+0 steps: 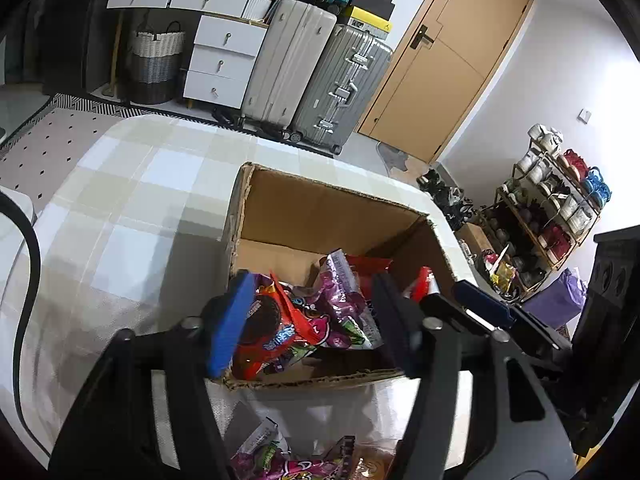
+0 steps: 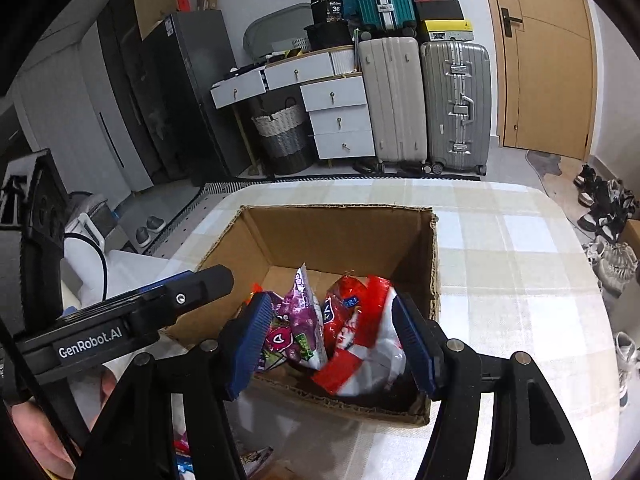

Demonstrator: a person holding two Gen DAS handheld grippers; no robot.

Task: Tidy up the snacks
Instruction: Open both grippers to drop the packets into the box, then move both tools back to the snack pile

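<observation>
An open cardboard box (image 1: 320, 204) (image 2: 340, 228) stands on the checked table and holds several snack packets. My left gripper (image 1: 308, 320) is open above the box's near side, over a red cookie packet (image 1: 272, 332) and a purple candy packet (image 1: 340, 300); it holds nothing. My right gripper (image 2: 332, 340) is open over the box's near edge, with a red and white packet (image 2: 360, 344) lying between its blue pads (image 2: 250, 344), not clamped. The purple packet (image 2: 298, 320) lies beside it. The right gripper's fingers show in the left wrist view (image 1: 480, 304).
More loose snack packets (image 1: 288, 460) lie on the table in front of the box. Suitcases (image 2: 424, 100), white drawers (image 2: 336, 116) and a woven basket (image 2: 280, 136) stand behind the table. A shoe rack (image 1: 552, 208) and a door (image 1: 448, 60) are to the right.
</observation>
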